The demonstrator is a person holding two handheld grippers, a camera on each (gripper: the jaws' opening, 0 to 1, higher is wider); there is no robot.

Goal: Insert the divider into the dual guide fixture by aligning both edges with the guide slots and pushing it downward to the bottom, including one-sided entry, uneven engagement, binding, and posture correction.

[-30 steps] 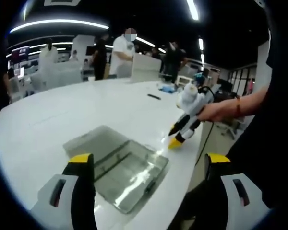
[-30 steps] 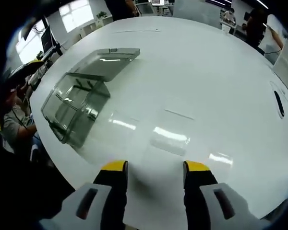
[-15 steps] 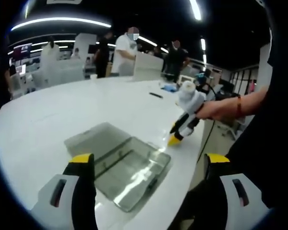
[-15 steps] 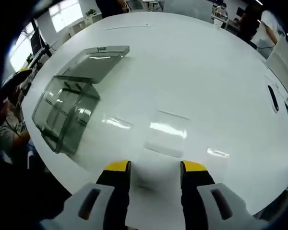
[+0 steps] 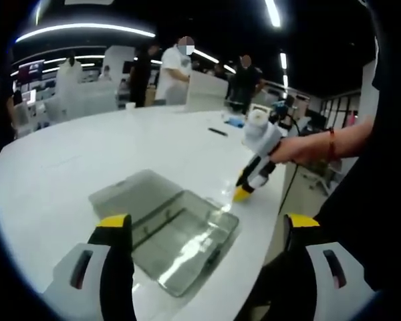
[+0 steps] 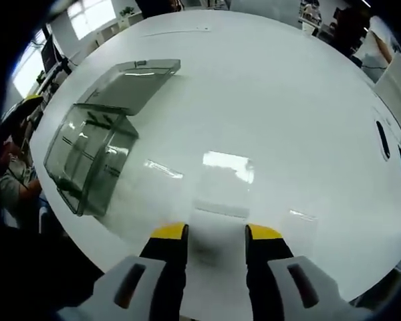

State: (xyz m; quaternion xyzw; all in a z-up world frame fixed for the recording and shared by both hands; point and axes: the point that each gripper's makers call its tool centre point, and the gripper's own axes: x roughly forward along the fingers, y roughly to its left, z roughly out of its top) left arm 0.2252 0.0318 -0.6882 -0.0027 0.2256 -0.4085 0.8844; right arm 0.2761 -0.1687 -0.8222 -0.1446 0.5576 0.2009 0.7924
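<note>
Right gripper, jaws parted and empty, sits low over the clear divider lying flat on the white table, well apart from the fixture; left gripper hangs wide open, empty; pickup likely needs an edge-on pinch.

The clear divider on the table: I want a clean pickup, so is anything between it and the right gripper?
Nothing visible. The divider lies flat on the bare white table just ahead of the right gripper, whose open jaws point at it. The clear box sits off to the side.
</note>
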